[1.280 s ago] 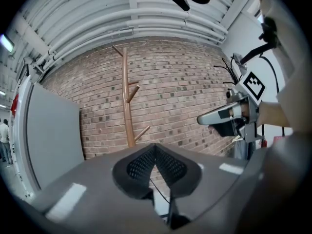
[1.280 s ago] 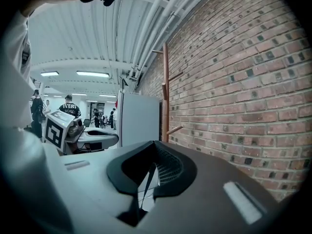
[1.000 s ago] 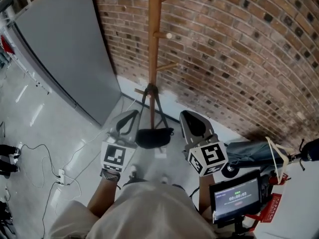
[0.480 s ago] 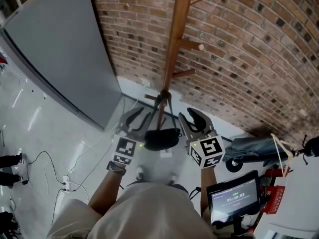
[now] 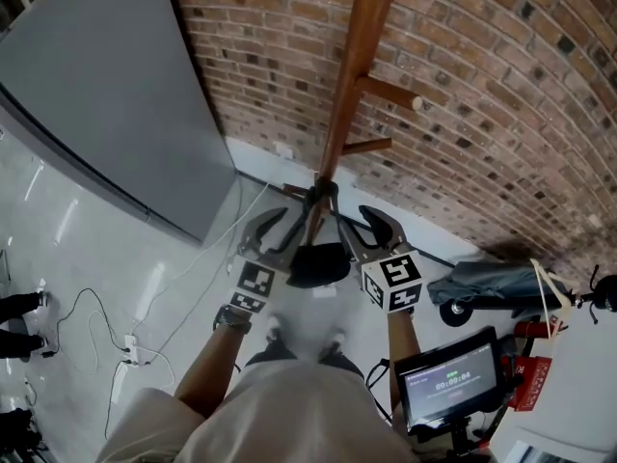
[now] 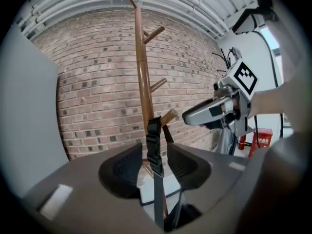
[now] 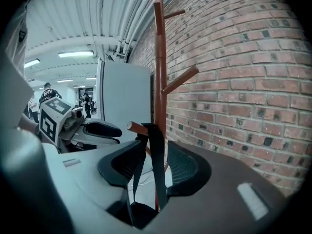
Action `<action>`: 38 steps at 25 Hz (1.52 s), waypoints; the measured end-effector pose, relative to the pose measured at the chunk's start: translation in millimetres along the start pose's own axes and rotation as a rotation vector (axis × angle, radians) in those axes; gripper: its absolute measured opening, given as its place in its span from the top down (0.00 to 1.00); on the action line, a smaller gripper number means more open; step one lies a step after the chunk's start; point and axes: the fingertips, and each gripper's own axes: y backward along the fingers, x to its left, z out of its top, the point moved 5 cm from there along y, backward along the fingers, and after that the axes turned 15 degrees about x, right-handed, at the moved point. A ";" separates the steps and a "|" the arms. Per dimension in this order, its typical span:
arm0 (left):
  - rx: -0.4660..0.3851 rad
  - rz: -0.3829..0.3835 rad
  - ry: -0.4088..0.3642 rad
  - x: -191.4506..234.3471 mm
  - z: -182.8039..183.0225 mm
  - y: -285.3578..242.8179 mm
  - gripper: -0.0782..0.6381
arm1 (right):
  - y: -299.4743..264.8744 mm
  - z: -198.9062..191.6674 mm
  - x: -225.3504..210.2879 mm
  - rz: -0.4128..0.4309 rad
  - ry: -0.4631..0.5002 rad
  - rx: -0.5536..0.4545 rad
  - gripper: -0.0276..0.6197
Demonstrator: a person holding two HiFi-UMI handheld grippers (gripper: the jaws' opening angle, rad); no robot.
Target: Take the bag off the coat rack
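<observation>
Left gripper [image 5: 282, 226] and right gripper [image 5: 364, 226] jaws are opening, loose around the straps [image 7: 157, 160], so the bag [image 5: 318, 263] hangs ungripped on the coat rack [image 5: 352, 75] at centre frame.

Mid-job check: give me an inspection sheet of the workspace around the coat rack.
Surface: glossy pale floor.
Job's things: black bag hangs by its strap from a low peg of the wooden coat rack.
Clutter: grey wheeled item and a screen at right.
Grippers: left gripper and right gripper are opening, with the strap between the fingers of each, not pinched.
Cables: loose cables and a power strip at left.
Surroundings: brick wall, grey panel.
</observation>
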 end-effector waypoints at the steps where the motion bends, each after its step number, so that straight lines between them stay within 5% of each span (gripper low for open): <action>1: 0.005 -0.003 0.000 -0.5 -2.2 -3.5 0.67 | -4.4 -1.5 -1.0 0.006 0.002 0.010 0.70; 24: 0.201 -0.087 0.046 -15.8 -86.1 -95.0 0.62 | -82.5 -41.3 -2.7 0.064 0.029 0.190 0.68; 38: 0.203 -0.061 0.084 -8.9 -92.6 -100.1 0.82 | -93.0 -40.1 -0.1 0.031 0.000 0.179 0.82</action>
